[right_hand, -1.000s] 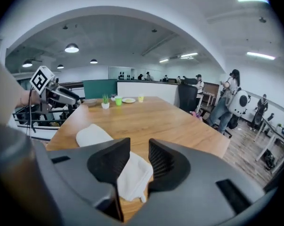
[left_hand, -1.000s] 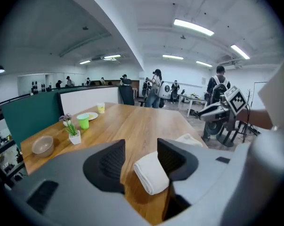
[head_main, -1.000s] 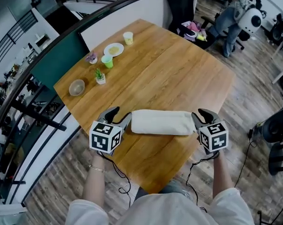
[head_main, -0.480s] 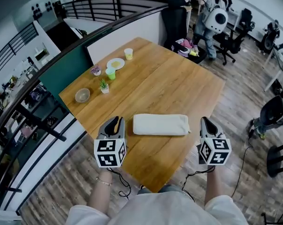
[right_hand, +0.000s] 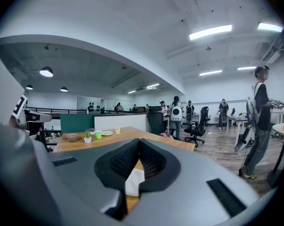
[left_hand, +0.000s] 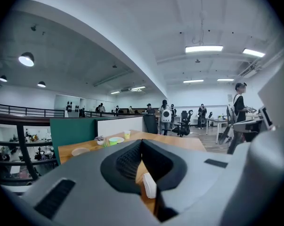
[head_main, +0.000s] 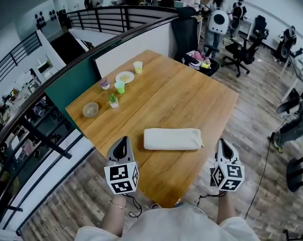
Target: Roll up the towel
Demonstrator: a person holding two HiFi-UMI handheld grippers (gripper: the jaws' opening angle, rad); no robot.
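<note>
The white towel (head_main: 172,139) lies rolled into a long bundle on the wooden table (head_main: 191,94), near its front edge. My left gripper (head_main: 122,144) hovers off the roll's left end, drawn back toward me. My right gripper (head_main: 223,145) hovers off the right end, likewise apart from it. Both jaws have just been closing with nothing between them. In the left gripper view the fingers (left_hand: 127,160) meet, and a bit of the towel (left_hand: 149,185) shows below them. The right gripper view shows the same, with the towel (right_hand: 133,182) under the shut fingers (right_hand: 125,161).
At the table's far left stand a bowl (head_main: 91,109), a small potted plant (head_main: 113,101), a green cup (head_main: 120,87), a plate (head_main: 125,77) and a yellow cup (head_main: 137,67). A railing (head_main: 25,129) runs along the left. People and office chairs (head_main: 241,46) are beyond the table.
Both grippers have left the ends of the rolled towel, drawn back toward me and risen. Their jaws have closed empty. The towel stays where it lay.
</note>
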